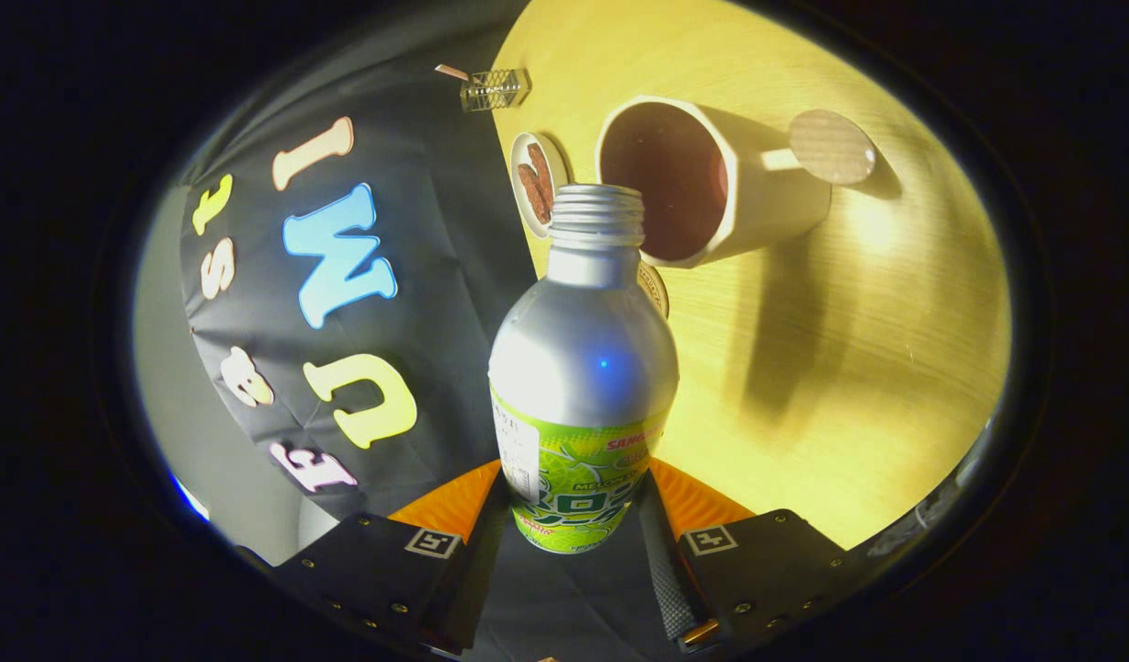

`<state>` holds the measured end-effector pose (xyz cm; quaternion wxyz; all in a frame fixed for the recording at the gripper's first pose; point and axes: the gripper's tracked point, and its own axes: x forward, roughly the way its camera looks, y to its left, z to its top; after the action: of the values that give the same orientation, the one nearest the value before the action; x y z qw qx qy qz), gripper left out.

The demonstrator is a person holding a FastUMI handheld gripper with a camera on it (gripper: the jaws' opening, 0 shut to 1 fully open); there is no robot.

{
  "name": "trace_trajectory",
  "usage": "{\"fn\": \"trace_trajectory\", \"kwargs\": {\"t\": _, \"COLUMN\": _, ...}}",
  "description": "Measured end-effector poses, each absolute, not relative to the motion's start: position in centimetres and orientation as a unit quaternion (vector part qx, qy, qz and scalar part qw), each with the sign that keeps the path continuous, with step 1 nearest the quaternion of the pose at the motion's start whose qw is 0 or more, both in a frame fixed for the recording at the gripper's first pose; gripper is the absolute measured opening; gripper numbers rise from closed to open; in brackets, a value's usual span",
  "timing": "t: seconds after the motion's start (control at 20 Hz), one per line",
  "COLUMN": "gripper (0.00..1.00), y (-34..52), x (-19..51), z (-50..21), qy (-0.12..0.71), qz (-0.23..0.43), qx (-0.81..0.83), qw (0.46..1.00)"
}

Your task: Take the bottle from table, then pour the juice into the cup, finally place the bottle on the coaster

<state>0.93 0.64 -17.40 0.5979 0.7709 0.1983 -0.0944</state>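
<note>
A silver bottle (583, 368) with a green label sits between my fingers, and my gripper (574, 519) is shut on its lower body. The cap is off, showing the threaded neck. The whole view is rolled sideways, so the bottle is tipped over. Its open mouth lies right at the near rim of a white cup (712, 179) with a dark inside, which stands on the wooden table (849, 349). I cannot make out any liquid stream. A round coaster (658, 287) peeks out just behind the bottle's shoulder, mostly hidden by it.
A small white dish (535, 182) holding brown pieces sits beside the cup near the table's edge. A small clear box (496, 89) stands further along that edge. The cup's handle ends in a round disc (831, 145). The booth's black cloth wall runs along the table.
</note>
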Motion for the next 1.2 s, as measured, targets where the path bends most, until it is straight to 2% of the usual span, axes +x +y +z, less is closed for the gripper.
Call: {"fn": "trace_trajectory", "kwargs": {"t": 1.2, "gripper": 0.74, "y": 1.4, "x": 0.5, "z": -25.0, "qy": 0.261, "qz": -0.156, "qx": 0.501, "qw": 0.811}}
